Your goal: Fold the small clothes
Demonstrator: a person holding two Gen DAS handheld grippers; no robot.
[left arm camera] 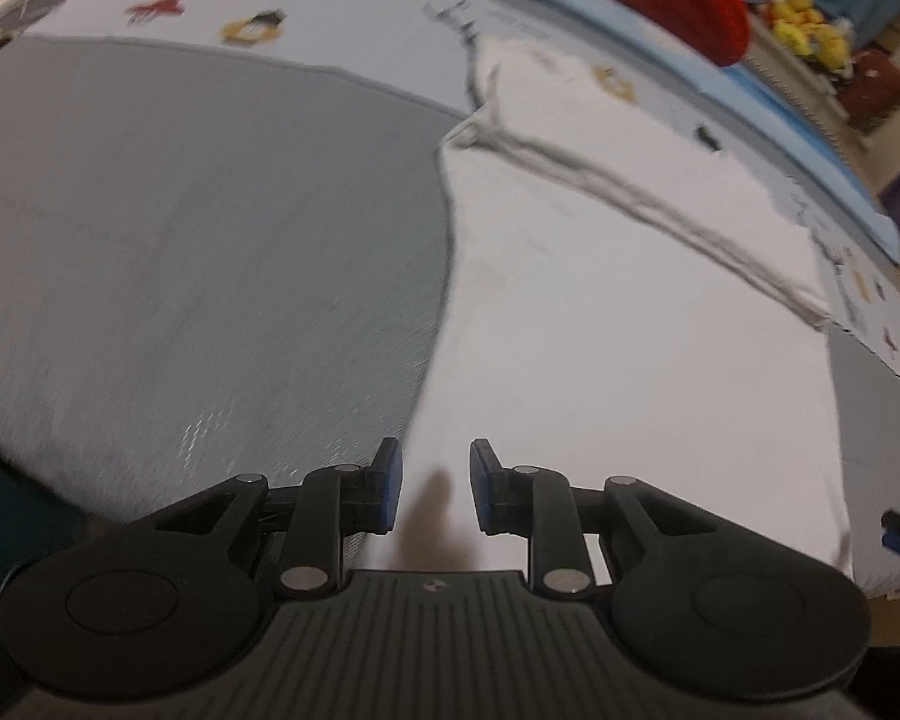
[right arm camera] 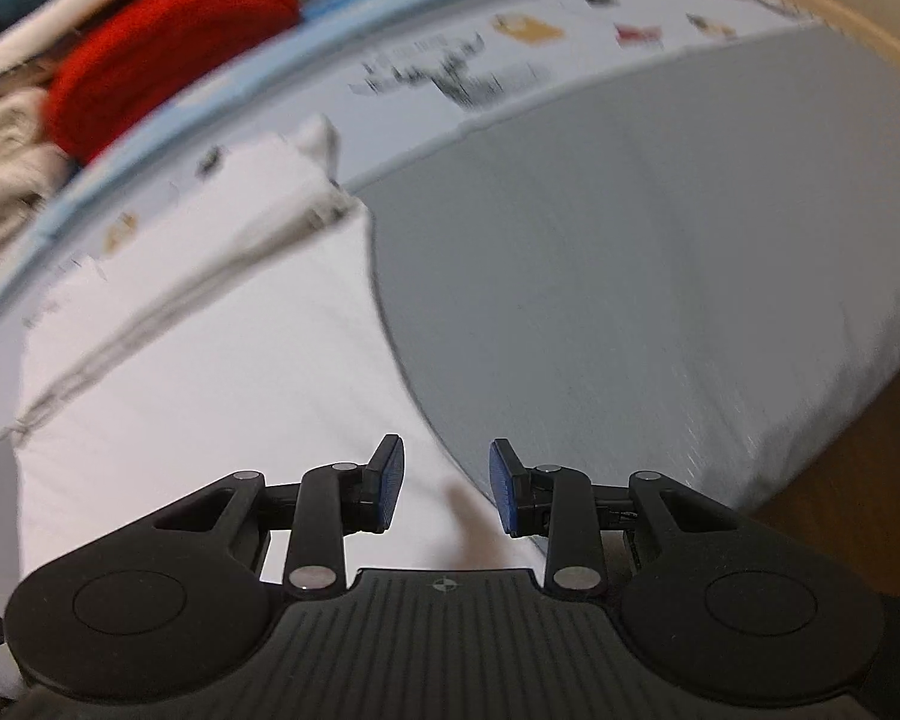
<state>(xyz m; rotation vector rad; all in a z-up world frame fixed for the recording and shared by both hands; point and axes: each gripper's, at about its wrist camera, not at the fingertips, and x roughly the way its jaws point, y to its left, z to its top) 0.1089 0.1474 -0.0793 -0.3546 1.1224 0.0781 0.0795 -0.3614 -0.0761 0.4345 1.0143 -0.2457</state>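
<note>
A white cloth (left arm camera: 600, 312) lies flat on the grey mat (left arm camera: 210, 252), partly folded by the look of the raised seam running from 10 toward 4 o'clock in the left wrist view. In that view the cloth fills the right half, its left edge curving down from 12 toward 6 o'clock and ending at the left gripper (left arm camera: 435, 489). In the right wrist view the cloth (right arm camera: 210, 372) fills the left half, its right edge dropping toward the right gripper (right arm camera: 447, 489).

Both claws are spread, with a clear gap between the blue pads and nothing pinched. Each hovers over a near corner of the cloth, one edge running into the gap between the jaws. A red garment (right arm camera: 168, 42) sits at 11 o'clock beyond the mat, apart from the work.

The step in hand seems to be the reach for the near edge, one gripper per corner, ahead of another fold. The next move likely calls for lowering each claw until one pad slips under the hem, closing on the fabric, then lifting both corners together and carrying them toward 12 o'clock. Uneven lifting could skew the fold.
</note>
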